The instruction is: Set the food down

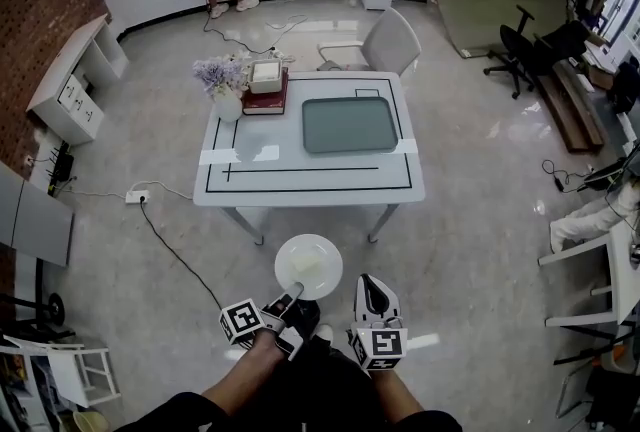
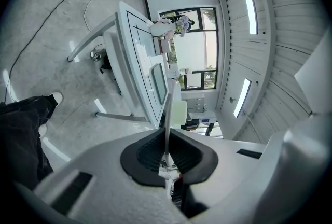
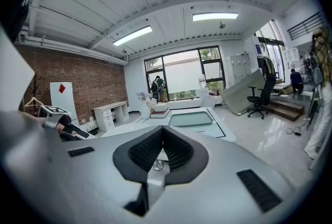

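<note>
The white plate (image 1: pixel 331 256), bearing a pale block (image 1: pixel 305 265), possibly cake, is gripped at its rim by the left tool (image 1: pixel 292 300); the right tool (image 1: pixel 372 283) is closed, empty. The bench (image 1: pixel 300 178) lies directly ahead.

1. The left hand-held gripper (image 1: pixel 296 293) and the right hand-held gripper (image 1: pixel 368 282) each have a pale grey-white moulded shell.
2. Each carries a cube with black-and-white square markers, one on the left (image 1: pixel 241 320) and one on the right (image 1: pixel 381 346).
3. Black ribbed pads (image 3: pixel 146 151) line the jaws' inner faces, and dark slots (image 3: pixel 258 189) mark the shell.
4. The person wears black trousers (image 2: pixel 21 135) and a dark shoe (image 2: pixel 52 97) with a white sole.
</note>
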`<state>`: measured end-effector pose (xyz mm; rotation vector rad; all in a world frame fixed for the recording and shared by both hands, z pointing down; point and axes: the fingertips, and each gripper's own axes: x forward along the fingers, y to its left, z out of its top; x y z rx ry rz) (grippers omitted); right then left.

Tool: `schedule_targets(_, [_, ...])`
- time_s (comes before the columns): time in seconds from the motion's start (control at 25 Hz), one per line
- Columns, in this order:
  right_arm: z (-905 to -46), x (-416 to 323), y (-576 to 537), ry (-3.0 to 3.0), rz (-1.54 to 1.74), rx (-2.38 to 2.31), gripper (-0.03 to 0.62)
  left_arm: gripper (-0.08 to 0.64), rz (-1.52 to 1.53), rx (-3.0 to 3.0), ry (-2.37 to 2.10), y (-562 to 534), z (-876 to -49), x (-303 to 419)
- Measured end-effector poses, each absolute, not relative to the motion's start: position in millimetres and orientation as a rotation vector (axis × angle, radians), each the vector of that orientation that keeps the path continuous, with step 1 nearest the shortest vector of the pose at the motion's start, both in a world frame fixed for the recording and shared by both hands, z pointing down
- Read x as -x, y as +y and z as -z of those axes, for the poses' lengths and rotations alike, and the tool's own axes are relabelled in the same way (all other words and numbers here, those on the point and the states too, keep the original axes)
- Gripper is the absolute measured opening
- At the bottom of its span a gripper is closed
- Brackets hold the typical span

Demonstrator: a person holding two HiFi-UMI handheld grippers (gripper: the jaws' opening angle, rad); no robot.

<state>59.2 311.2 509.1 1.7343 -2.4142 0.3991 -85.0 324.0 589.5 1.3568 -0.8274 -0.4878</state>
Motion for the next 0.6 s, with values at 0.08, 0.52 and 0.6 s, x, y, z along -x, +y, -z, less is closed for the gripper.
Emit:
schedule_targets(0.08, [-511.9,-60.5,300.3,-2.405,-0.404,-1.734,0.009,0.018,0.476,-1.365,-0.828,312.6,-591.0,83.3])
schedule_targets(0.52, [-515.9,-54.5,234.3,-2.358,-0.428,-1.738,0.009,0.018,0.465,-1.339,-0.802,244.6,-593.7,87.9])
schedule_targets(0.6, [-515.4,-49.7,222.7,-2.353,-0.432,-1.74,0.009,0.018,0.463,-1.337,-0.799,232.0,-593.7,92.4])
